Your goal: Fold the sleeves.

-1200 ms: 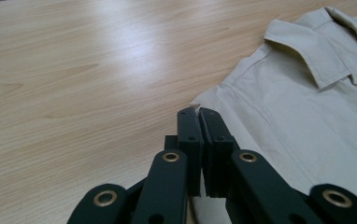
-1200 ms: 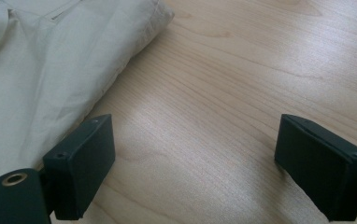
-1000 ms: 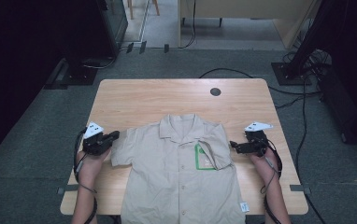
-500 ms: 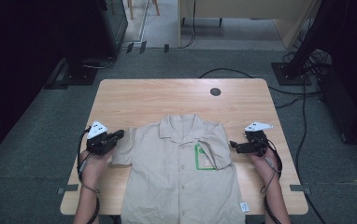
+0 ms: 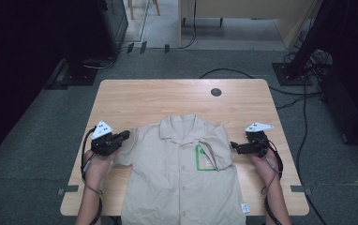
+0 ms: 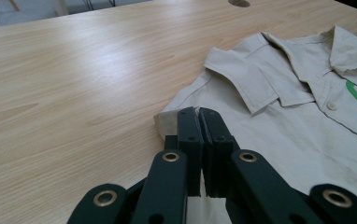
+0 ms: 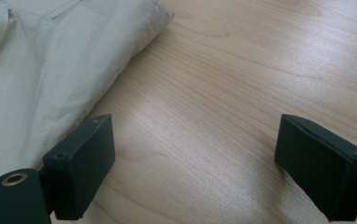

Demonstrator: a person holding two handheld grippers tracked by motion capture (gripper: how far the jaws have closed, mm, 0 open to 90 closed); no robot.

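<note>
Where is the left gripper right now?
In the high view, the left gripper sits at the table's left side, shut on the shirt's sleeve edge.

Shirt [image 5: 182, 183]: plain khaki-beige, matching buttons; green-outlined patch on the chest; small white tag at the hem.
Bench [image 5: 167, 101]: pale wood with fine grain; one dark round hole near the far edge.
Left tool [image 6: 200, 140]: black jaws, brass-coloured rivets; grey-white top plate.
Right tool [image 7: 195, 172]: black jaws; grey-white top plate.
Floor [image 5: 41, 140]: grey.
</note>
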